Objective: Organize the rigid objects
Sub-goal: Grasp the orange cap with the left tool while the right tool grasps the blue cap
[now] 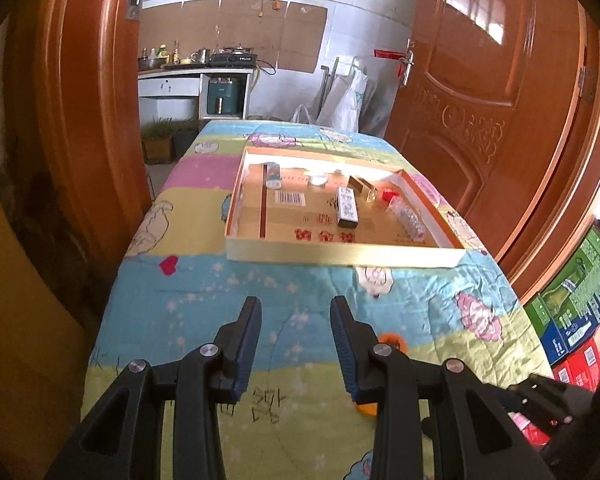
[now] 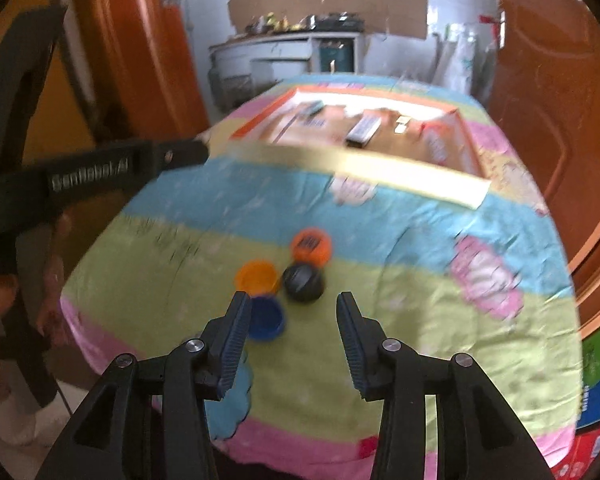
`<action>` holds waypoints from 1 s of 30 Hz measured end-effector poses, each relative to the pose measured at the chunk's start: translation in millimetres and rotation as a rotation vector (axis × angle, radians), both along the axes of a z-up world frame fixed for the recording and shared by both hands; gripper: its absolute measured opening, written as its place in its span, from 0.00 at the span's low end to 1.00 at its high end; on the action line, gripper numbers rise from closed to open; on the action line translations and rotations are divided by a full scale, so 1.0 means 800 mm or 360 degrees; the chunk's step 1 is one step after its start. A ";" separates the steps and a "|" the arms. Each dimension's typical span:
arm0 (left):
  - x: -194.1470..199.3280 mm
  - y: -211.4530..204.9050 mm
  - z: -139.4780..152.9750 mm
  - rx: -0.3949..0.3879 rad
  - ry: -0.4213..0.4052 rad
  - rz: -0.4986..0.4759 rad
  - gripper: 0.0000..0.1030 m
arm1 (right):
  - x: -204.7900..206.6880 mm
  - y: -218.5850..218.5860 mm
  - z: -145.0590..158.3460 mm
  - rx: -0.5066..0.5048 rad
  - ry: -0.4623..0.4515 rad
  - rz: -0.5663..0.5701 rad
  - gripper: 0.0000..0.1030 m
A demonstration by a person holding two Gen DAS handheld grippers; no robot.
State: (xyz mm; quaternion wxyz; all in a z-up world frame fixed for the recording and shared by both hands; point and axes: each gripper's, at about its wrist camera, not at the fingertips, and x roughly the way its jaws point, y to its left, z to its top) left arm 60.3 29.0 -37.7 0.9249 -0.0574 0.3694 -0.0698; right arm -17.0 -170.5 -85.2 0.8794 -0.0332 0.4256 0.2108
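A shallow gold-rimmed cardboard tray [image 1: 340,254] lies on the cartoon-print tablecloth [image 1: 204,280]. It holds a black-and-white box [image 1: 347,212], a gold box [image 1: 362,186], a patterned cylinder [image 1: 410,220] and a blue-white box [image 1: 274,174]. My left gripper [image 1: 294,312] hovers open over the cloth short of the tray, with nothing between its fingers. In the blurred right wrist view, a barcoded orange cap [image 2: 311,245], an orange lid [image 2: 257,277], a black cap [image 2: 303,282] and a blue cap [image 2: 266,318] cluster together. My right gripper [image 2: 294,300] stands open just behind them, with its left finger over the blue cap's edge.
A hand holds the left gripper's body [image 2: 100,168] at the table's left edge. Wooden doors [image 1: 480,80] flank the table, and stacked colourful cartons [image 1: 576,312] stand on the floor to the right. A kitchen counter [image 1: 192,68] lies beyond the doorway.
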 end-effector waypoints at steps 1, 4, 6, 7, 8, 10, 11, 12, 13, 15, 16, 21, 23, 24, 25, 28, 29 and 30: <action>-0.002 0.001 -0.003 0.0001 0.0005 -0.0004 0.35 | -0.001 0.004 -0.006 -0.0009 0.0015 0.0009 0.45; -0.009 0.003 -0.011 0.0003 0.0020 -0.0011 0.35 | -0.003 0.013 -0.019 -0.0024 0.0044 0.0035 0.45; -0.013 0.005 -0.015 0.0000 0.0027 -0.0010 0.35 | -0.004 0.020 -0.025 -0.0042 0.0054 0.0055 0.45; -0.014 0.007 -0.017 -0.0004 0.0030 -0.0008 0.35 | -0.005 0.022 -0.027 -0.0047 0.0055 0.0063 0.45; -0.015 0.007 -0.018 -0.0006 0.0032 -0.0007 0.35 | -0.005 0.025 -0.027 -0.0055 0.0055 0.0072 0.45; -0.016 0.008 -0.021 -0.0011 0.0039 -0.0012 0.35 | -0.004 0.030 -0.030 -0.0071 0.0048 0.0084 0.45; -0.016 0.008 -0.022 -0.0013 0.0042 -0.0020 0.35 | -0.003 0.031 -0.031 -0.0076 0.0044 0.0085 0.45; -0.017 0.007 -0.024 -0.0014 0.0045 -0.0034 0.35 | -0.001 0.033 -0.033 -0.0071 0.0046 0.0088 0.45; -0.018 0.005 -0.025 -0.0015 0.0046 -0.0050 0.35 | 0.001 0.032 -0.033 -0.0061 0.0054 0.0089 0.44; -0.019 0.001 -0.029 -0.0018 0.0052 -0.0088 0.35 | 0.004 0.030 -0.035 -0.0045 0.0066 0.0079 0.30; -0.020 -0.002 -0.031 -0.0020 0.0058 -0.0110 0.35 | 0.006 0.028 -0.036 -0.0053 0.0065 0.0064 0.30; -0.028 -0.014 -0.044 -0.0031 0.0082 -0.0271 0.35 | 0.003 0.007 -0.025 -0.0025 0.0033 0.0001 0.30; -0.036 -0.024 -0.049 -0.0016 0.0085 -0.0364 0.35 | 0.000 -0.007 -0.021 -0.0009 0.0016 -0.0041 0.30; -0.039 -0.029 -0.051 0.0002 0.0087 -0.0404 0.35 | -0.001 -0.014 -0.020 -0.0002 0.0014 -0.0065 0.30; -0.043 -0.035 -0.054 0.0026 0.0090 -0.0443 0.35 | -0.001 -0.021 -0.020 0.0006 0.0019 -0.0094 0.30; -0.050 -0.057 -0.064 0.0097 0.0105 -0.0539 0.35 | 0.001 -0.036 -0.023 0.0032 0.0039 -0.0151 0.30; -0.051 -0.062 -0.065 0.0109 0.0109 -0.0557 0.35 | 0.001 -0.039 -0.025 0.0037 0.0044 -0.0164 0.30; -0.050 -0.068 -0.068 0.0121 0.0111 -0.0577 0.35 | 0.002 -0.041 -0.026 0.0042 0.0047 -0.0174 0.30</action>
